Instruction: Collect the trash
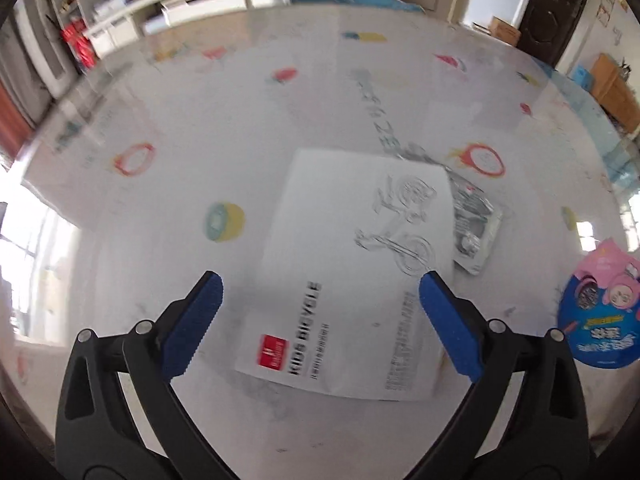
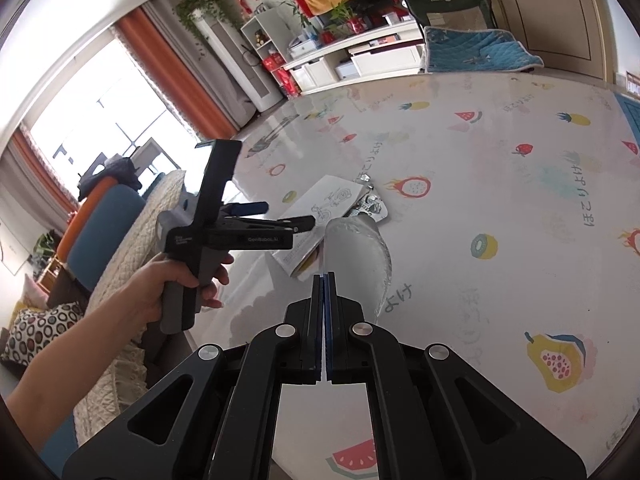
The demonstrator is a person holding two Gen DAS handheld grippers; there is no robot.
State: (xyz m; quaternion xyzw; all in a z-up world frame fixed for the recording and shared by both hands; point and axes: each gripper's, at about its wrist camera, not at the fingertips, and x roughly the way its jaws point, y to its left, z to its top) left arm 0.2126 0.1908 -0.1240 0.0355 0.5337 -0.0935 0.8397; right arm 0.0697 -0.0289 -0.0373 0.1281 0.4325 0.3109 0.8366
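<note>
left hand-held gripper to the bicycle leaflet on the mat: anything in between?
Nothing visible. The left hand-held gripper is open above the bicycle leaflet, which lies flat and uncovered on the mat; it overlaps the silver wrapper.

Two handheld grippers are showing matching builds: black linkage arms with triangular cut-outs, round silver pivot pins and ridged blue pads (image 1: 192, 330). At centre left of the right wrist view, the left gripper (image 2: 288, 216) is displaying white lettering on its black body, a grey handle and a tall black mount. The hand (image 2: 188, 284) gripping it is wearing no glove, the forearm bare of any sleeve.
</note>
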